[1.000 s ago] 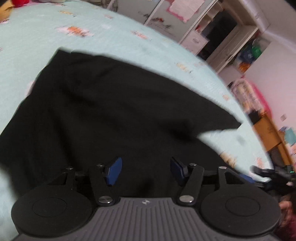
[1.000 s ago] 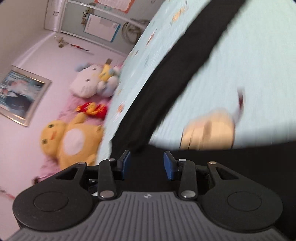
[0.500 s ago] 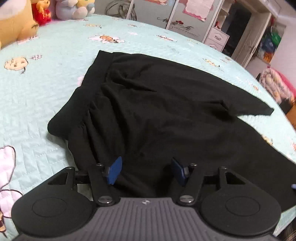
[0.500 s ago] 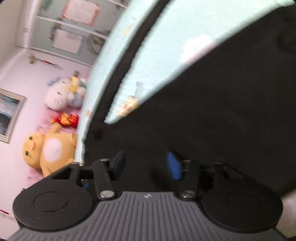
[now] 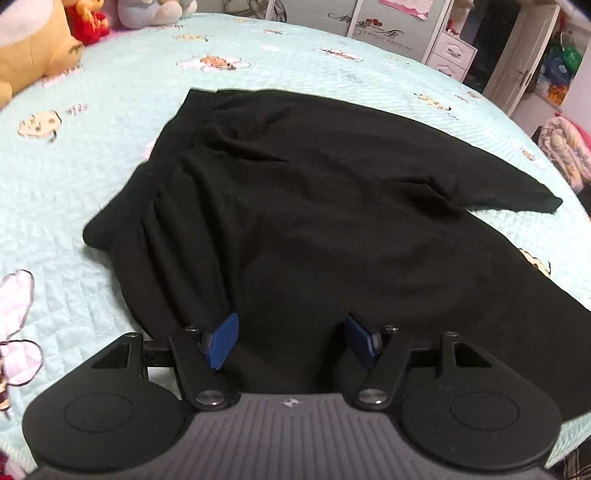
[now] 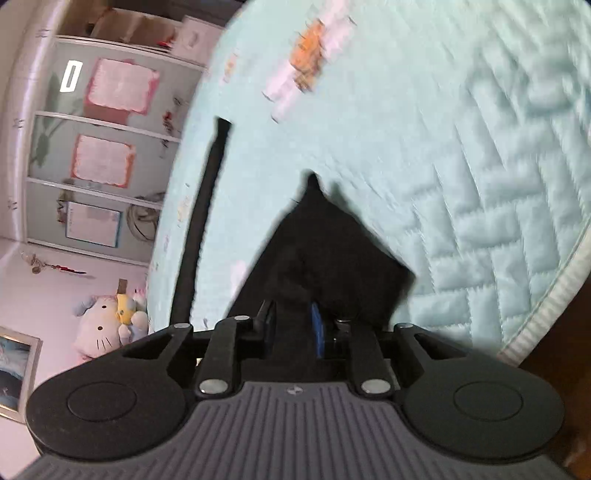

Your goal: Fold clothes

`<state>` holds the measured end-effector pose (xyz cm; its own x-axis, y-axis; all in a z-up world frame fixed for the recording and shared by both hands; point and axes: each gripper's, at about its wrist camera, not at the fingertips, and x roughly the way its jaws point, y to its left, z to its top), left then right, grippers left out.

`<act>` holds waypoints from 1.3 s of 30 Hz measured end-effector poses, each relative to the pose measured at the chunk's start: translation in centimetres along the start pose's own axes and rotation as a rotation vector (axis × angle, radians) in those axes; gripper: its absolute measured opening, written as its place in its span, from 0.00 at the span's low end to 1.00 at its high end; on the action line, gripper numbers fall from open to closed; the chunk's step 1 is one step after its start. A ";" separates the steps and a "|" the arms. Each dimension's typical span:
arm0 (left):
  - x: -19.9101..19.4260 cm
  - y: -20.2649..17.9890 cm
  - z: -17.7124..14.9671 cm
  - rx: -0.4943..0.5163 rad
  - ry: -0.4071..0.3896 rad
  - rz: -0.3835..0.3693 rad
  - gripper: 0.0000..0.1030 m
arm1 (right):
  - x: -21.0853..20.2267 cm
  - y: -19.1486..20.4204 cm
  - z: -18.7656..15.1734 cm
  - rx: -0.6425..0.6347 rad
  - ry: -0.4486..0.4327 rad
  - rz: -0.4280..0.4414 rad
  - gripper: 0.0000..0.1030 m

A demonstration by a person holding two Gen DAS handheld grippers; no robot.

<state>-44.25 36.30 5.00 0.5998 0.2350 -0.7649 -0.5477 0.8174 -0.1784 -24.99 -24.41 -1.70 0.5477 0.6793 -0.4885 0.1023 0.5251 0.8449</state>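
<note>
A black garment [image 5: 314,206] lies spread and wrinkled on the mint quilted bed cover [image 5: 92,110], one sleeve [image 5: 517,192] pointing right. My left gripper [image 5: 291,338] hovers over the garment's near edge. Its jaws are opening, its blue pads stand wide apart, and no cloth is pinched between them. In the blurred right wrist view a pointed corner of the black garment [image 6: 332,251] rises from my right gripper [image 6: 293,325]. The cloth is bunched between its close-set pads, and the jaws are opening slightly. A thin dark strip of cloth [image 6: 207,206] runs away to the upper left.
Plush toys [image 5: 33,48] sit at the bed's far left; a white cat plush [image 6: 107,325] shows by the wall. Wardrobe doors and drawers [image 5: 461,33] stand behind the bed. The cover's piped edge [image 6: 546,302] is close on the right of my right gripper.
The left view has steadied and pulled back, so the whole garment shows. The right gripper has swept fast across the bed, rolled, and now has a corner of the black cloth between its pads.
</note>
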 end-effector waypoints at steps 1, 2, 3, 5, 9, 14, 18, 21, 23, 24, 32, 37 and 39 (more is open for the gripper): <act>-0.4 -0.5 -0.2 0.014 -0.009 0.000 0.65 | -0.2 0.4 0.2 -0.021 -0.015 0.018 0.38; -0.6 -1.0 -0.5 0.031 -0.021 -0.010 0.65 | -0.3 0.7 0.3 -0.039 -0.028 0.040 0.44; -0.6 -1.4 -0.8 0.044 -0.022 -0.017 0.66 | -0.3 0.3 0.6 -0.039 -0.033 0.039 0.45; 0.5 -1.7 -1.7 0.057 0.019 -0.011 0.67 | -0.2 -1.2 1.3 -0.026 -0.036 0.014 0.44; 0.7 -2.5 -1.8 0.107 0.016 0.024 0.68 | 0.3 -0.8 0.6 0.023 -0.062 -0.028 0.20; -1.2 -2.9 -1.8 0.076 -0.029 -0.034 0.70 | -1.3 1.8 -1.2 -0.105 -0.062 0.024 0.42; 0.3 -3.9 -3.0 0.163 0.025 0.021 0.75 | 1.4 2.6 -2.3 -0.164 0.036 -0.090 0.45; 0.3 -4.8 -3.2 0.209 0.040 0.042 0.79 | 1.6 4.2 -3.3 -0.218 0.028 -0.201 0.36; 0.4 -4.9 -3.2 0.209 0.046 0.050 0.79 | 1.9 6.9 -4.5 -0.312 0.035 -0.224 0.39; 0.5 -4.9 -3.1 0.200 0.046 0.050 0.80 | 2.3 8.4 -5.2 -0.351 0.051 -0.205 0.39; 0.7 -5.0 -3.1 0.189 0.050 0.054 0.82 | 10.6 14.3 -11.9 -0.479 0.304 -0.143 0.46; 0.7 -5.0 -2.9 0.190 0.072 0.048 0.85 | 11.5 16.7 -14.4 -0.496 0.281 -0.262 0.47; 0.8 -5.0 -2.9 0.189 0.072 0.040 0.86 | 11.5 18.8 -15.5 -0.544 0.279 -0.234 0.47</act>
<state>-42.74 30.91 3.52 0.5333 0.2364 -0.8122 -0.4471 0.8939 -0.0334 -29.59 1.22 5.22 0.3187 0.5844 -0.7462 -0.2824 0.8101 0.5138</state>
